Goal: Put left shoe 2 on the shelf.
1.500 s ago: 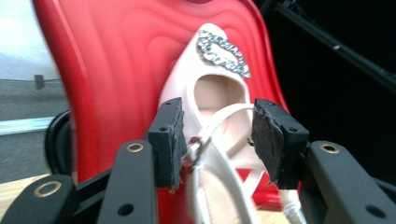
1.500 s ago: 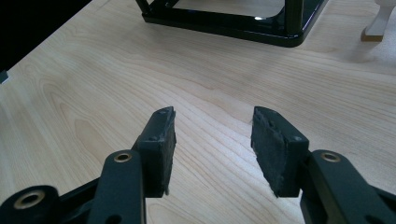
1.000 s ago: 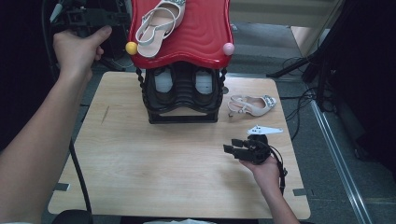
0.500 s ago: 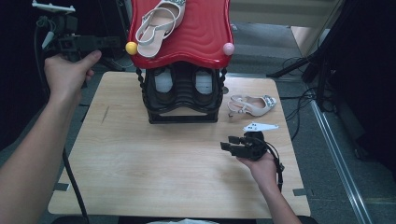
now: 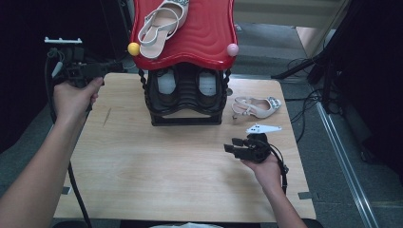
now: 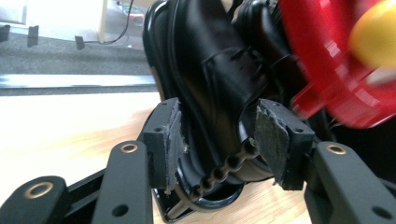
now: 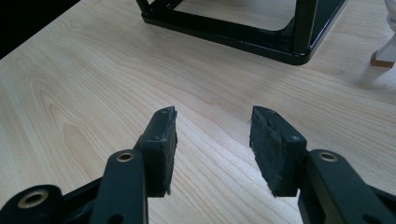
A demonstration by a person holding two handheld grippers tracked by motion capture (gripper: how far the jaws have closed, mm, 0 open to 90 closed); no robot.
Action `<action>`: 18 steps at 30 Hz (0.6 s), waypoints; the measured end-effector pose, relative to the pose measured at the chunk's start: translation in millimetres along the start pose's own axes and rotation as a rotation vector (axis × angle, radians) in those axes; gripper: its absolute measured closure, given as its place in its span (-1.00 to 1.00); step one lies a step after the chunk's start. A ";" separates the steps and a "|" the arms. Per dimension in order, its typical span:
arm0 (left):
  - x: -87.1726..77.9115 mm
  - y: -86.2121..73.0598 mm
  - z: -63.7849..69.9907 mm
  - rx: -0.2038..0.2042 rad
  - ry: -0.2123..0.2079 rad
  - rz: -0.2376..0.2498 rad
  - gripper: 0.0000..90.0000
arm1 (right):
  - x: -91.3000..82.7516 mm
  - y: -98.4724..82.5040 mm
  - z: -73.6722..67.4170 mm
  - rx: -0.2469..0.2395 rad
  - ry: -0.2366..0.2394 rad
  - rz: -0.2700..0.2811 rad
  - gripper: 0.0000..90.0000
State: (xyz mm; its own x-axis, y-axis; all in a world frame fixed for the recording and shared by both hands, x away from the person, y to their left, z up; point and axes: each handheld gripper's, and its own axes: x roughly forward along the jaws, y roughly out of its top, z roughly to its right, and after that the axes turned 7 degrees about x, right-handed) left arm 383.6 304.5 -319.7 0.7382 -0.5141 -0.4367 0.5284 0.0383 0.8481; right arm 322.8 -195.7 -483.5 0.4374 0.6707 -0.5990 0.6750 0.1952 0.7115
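Right gripper (image 5: 231, 145) sits low over the near-right part of the desk (image 5: 157, 166). Jaws are wide, nothing between them; its own view has bare wood in the gap (image 7: 212, 114). Idle for now, I'd say.

Loose sandal (image 5: 256, 107) lies on the desk just beyond it, right of the rack and apart from it, untouched.

Shoe rack (image 5: 185, 118) stands mid-desk at the far side: black frame, with a pair of black shoes (image 5: 166, 83) on the lower level. Red top shelf (image 5: 199, 42) carries the second sandal (image 5: 159, 21).

Left gripper (image 5: 119, 66) is at the rack's left end, off the desk's far-left corner and close to the yellow ball (image 5: 134, 48). Jaws are wide and hold nothing. Left gripper view: the gap (image 6: 217, 109) frames the side of the nearer black shoe (image 6: 210, 60), with the rack's beaded post (image 6: 224, 165) across the line of approach. Pads aren't on the shoe.

Step, as I read it: approach to pull the left black shoe off the lower level. No contact yet.

Next move needs:
- pass beside the beaded post, not into it
- stay under the red shelf edge
- get both pads around the shoe's upper before closing
- draw it out sideways without dragging the rack

Can't tell from here how far the shoe sits from the pads.
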 end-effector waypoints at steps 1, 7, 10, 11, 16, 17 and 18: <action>1.8 -4.0 -1.0 0.001 0.004 -0.004 0.15 | -0.5 0.1 0.2 -0.002 -0.001 0.002 0.17; 11.9 -32.0 -8.3 -0.029 -0.020 -0.010 0.10 | -1.7 0.4 2.4 0.002 -0.008 0.003 0.17; 14.6 -44.0 -10.7 -0.043 -0.029 -0.020 0.07 | -1.7 0.4 2.5 0.005 -0.009 0.003 0.17; 14.7 -47.8 -11.9 -0.034 -0.030 -0.015 0.07 | -1.3 0.4 2.8 0.002 -0.007 0.003 0.17; 16.6 -62.9 -11.5 -0.008 -0.012 -0.030 0.06 | -0.4 0.2 2.4 -0.007 -0.012 -0.002 0.18; 16.8 -65.8 -10.5 -0.002 -0.011 -0.031 0.06 | -0.4 0.2 2.5 -0.006 -0.011 -0.004 0.18; 17.3 -69.7 -9.3 0.000 -0.011 -0.033 0.06 | -0.3 0.2 2.6 -0.006 -0.011 -0.004 0.19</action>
State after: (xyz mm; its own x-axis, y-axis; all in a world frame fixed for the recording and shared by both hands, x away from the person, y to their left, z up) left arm 363.4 300.9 -389.1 0.7159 -0.5242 -0.4612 0.5524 0.0214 0.8333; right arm 324.3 -197.7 -484.2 0.4411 0.6622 -0.6057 0.6731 0.2022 0.7113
